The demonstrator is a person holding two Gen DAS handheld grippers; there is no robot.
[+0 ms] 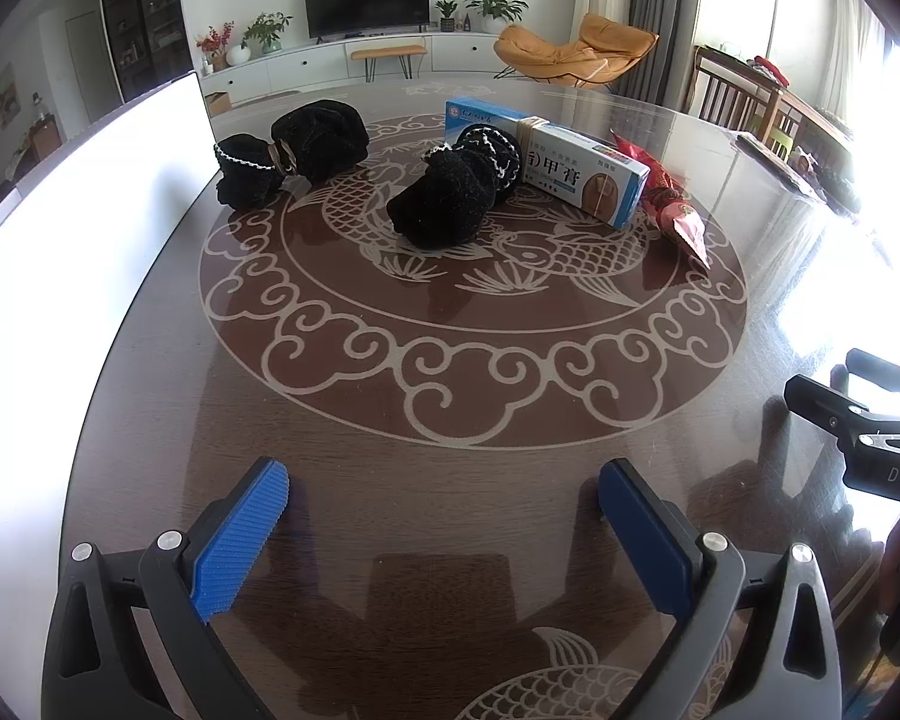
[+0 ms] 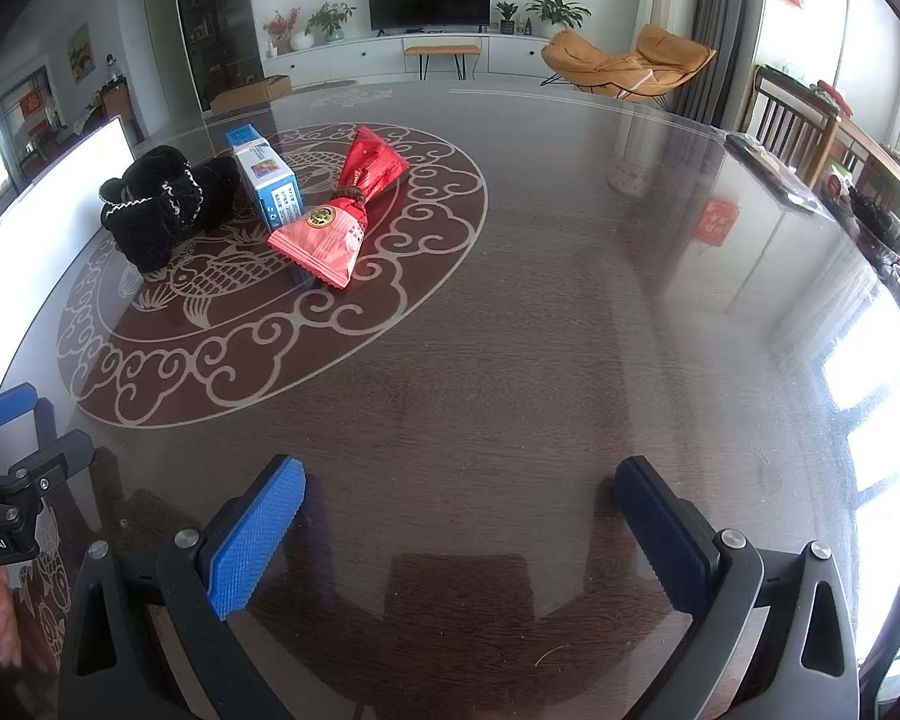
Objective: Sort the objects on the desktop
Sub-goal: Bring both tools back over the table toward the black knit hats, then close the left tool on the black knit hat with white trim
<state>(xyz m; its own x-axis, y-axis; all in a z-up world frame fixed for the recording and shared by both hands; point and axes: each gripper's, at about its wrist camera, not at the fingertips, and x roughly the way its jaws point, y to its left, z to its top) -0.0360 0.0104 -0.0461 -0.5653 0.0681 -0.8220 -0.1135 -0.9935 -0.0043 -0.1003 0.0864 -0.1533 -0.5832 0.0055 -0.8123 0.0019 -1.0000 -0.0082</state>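
Two black fuzzy scrunchies with white trim lie on the dark glass table: one (image 1: 291, 150) at the far left, another (image 1: 456, 189) in the middle, leaning on a blue-and-white medicine box (image 1: 570, 171). A red snack packet (image 1: 675, 204) lies right of the box. From the right wrist the scrunchie (image 2: 162, 204), box (image 2: 267, 177) and red packet (image 2: 342, 216) sit far left. My left gripper (image 1: 444, 504) is open, well short of the objects, nothing between its fingers. My right gripper (image 2: 459, 501) is open over bare table. Each gripper shows at the other view's edge.
A white panel (image 1: 90, 228) stands along the table's left edge. The table (image 2: 570, 330) carries a round fish-and-cloud pattern. Chairs and a cluttered side table (image 1: 810, 138) stand at the right. A TV, plants and an orange lounge chair are far behind.
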